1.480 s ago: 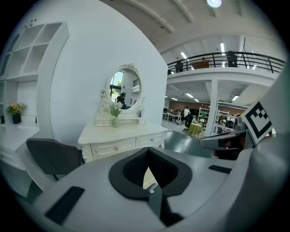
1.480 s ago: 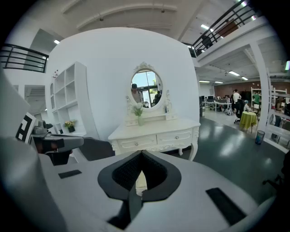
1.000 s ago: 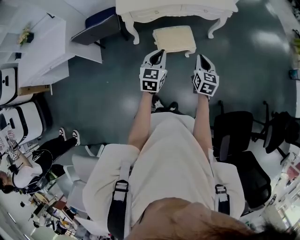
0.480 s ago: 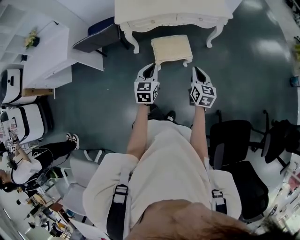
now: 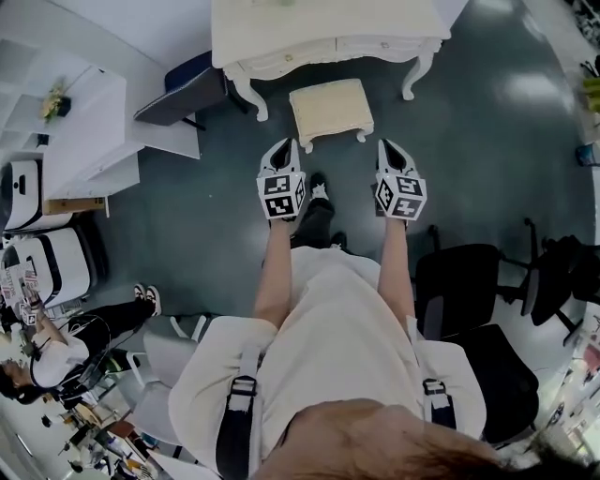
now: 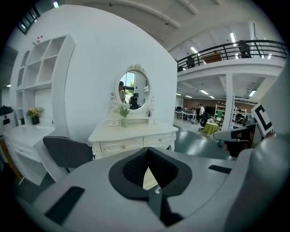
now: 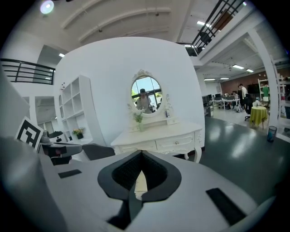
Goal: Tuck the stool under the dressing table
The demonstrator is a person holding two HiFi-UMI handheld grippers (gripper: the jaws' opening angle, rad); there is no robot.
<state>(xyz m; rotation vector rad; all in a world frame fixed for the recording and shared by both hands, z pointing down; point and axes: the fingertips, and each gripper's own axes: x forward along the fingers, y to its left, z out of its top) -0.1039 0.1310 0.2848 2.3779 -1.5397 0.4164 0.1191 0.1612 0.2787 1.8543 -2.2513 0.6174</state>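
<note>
This is a staged bedroom corner inside a large open work hall. Ahead of the left tool [image 6: 147, 154], a dressing table [image 6: 133, 136] with an oval mirror [image 6: 134, 92] stands against a curved white partition [image 6: 90, 81], with shelving [image 6: 43, 72] to the tool's left. To its right are a railed mezzanine [image 6: 235, 49], strip lights [image 6: 233, 37], a glossy floor [image 6: 195, 140] and people [image 6: 199, 111] at distant desks. Behind it stand office chairs [image 5: 469, 281].

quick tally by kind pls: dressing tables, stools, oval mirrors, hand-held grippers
dressing table: 1
stool: 1
oval mirror: 1
hand-held grippers: 2 (left hand-held gripper, right hand-held gripper)
total: 5
</note>
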